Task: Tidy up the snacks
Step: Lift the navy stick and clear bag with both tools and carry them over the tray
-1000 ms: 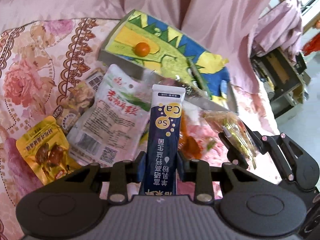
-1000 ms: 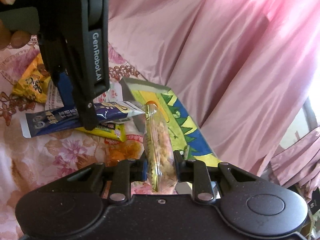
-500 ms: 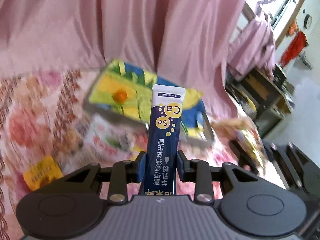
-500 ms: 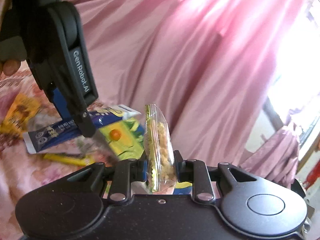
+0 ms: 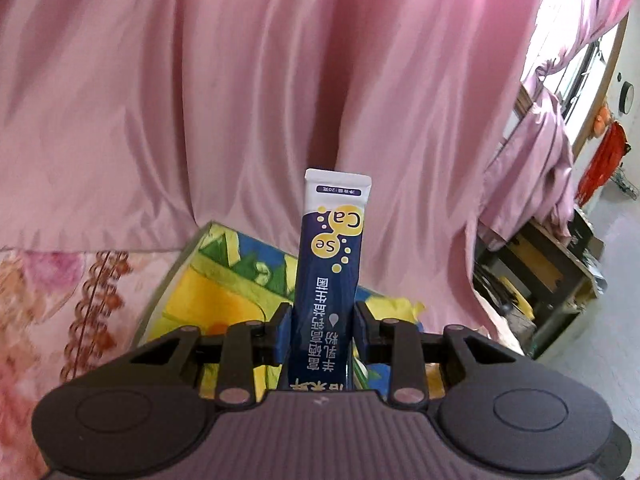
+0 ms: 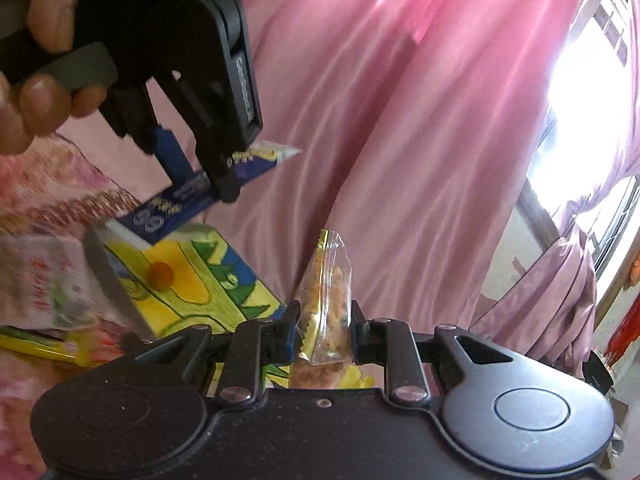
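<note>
Black gripper (image 6: 324,336) bodies; blue fingers (image 6: 289,336); silver screws; white side lettering.

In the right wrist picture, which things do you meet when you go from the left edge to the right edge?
Person's hand → black left gripper holding a dark blue stick sachet → clear bag of orange snack pieces in the right gripper → bright window.

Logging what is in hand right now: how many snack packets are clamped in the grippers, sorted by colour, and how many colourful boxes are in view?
Dark blue stick sachet with yellow Ca and Se circles, in the left gripper: 1
Clear plastic packet of orange-tan pieces, in the right gripper: 1
Yellow, green and blue cartoon-printed box: 1
Total: 3
</note>
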Available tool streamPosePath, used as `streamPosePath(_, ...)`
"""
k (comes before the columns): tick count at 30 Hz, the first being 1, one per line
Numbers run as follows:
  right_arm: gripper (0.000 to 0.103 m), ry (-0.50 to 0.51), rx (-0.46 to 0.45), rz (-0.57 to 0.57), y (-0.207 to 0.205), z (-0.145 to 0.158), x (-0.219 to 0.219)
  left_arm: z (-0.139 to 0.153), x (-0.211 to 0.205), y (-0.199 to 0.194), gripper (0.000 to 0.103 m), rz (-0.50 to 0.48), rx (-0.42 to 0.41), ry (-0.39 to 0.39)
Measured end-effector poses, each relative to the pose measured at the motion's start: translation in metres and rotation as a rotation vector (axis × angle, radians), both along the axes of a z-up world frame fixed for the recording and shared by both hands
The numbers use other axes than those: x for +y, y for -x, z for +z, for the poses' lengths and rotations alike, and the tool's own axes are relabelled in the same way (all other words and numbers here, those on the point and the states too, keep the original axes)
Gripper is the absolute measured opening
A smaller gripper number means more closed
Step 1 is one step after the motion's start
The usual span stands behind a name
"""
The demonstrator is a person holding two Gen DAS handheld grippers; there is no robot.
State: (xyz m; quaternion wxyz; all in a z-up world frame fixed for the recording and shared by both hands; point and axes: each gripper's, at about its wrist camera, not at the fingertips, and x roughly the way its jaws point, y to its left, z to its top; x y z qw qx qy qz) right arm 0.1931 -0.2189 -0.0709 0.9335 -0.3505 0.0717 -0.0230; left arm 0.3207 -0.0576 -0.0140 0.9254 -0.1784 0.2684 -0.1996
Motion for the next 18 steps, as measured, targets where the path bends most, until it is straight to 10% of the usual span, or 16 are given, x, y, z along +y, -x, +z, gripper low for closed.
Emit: streamPosePath(18,0.025,0.004,0.167,-0.001,-0.113,-0.049,0.02,-0.071,0.019,-0.075,0.035,0.1,0.129,-0.043)
